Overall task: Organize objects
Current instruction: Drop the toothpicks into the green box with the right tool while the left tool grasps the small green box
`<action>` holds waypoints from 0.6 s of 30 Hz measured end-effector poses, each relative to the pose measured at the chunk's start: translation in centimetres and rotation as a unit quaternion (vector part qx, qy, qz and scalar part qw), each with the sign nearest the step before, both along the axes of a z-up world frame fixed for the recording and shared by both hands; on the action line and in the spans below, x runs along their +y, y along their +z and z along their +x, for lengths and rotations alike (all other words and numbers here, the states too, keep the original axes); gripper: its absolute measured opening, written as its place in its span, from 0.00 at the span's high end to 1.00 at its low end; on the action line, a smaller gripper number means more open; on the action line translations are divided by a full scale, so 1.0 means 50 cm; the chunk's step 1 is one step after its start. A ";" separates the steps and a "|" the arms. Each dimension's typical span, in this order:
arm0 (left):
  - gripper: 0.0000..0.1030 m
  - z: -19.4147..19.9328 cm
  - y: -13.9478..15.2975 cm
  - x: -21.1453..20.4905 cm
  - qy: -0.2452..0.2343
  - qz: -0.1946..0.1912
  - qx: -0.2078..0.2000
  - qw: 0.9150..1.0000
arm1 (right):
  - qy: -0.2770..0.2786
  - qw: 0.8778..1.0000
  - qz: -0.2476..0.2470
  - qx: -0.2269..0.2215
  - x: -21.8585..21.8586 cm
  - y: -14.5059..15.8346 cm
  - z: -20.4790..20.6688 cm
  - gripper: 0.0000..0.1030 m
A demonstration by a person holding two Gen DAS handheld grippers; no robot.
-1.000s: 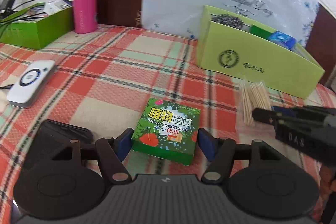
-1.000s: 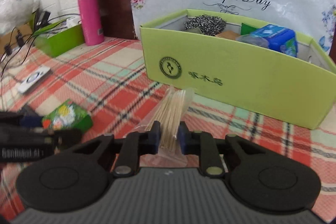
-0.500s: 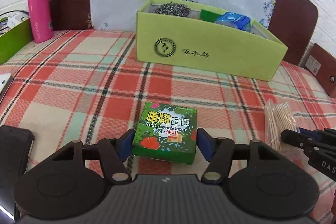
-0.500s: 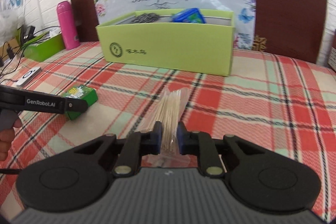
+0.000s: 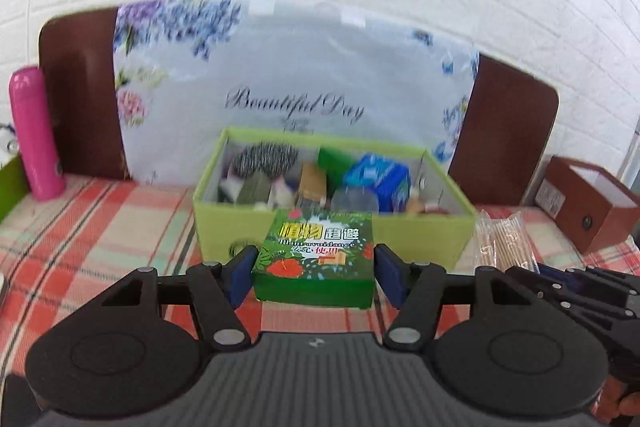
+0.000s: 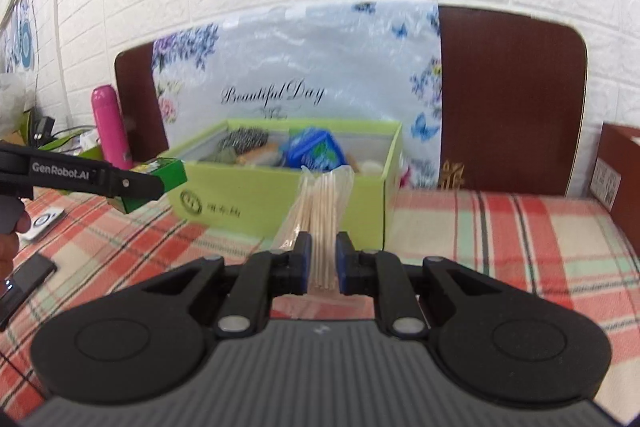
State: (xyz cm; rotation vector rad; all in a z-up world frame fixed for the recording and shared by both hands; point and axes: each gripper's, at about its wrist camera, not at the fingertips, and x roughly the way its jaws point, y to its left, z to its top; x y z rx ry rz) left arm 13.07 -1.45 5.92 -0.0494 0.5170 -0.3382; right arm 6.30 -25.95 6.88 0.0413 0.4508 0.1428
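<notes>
Left wrist view: the left tool [image 5: 314, 273] grips a green packet [image 5: 316, 259], lifted before the half-filled green box [image 5: 332, 227].

Right wrist view: the right tool [image 6: 320, 263] pinches a toothpick bag [image 6: 322, 211] near that box. Neither is stowed yet.

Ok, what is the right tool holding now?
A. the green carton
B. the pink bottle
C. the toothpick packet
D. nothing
C: the right tool is shut on the toothpick packet, lifted in front of the green box; the carton is in the left tool.
</notes>
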 end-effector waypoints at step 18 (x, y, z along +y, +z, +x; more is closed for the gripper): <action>0.34 0.161 0.011 0.016 0.013 -0.036 -0.010 0.999 | -0.026 0.988 -0.127 -0.088 0.011 0.006 0.279 0.74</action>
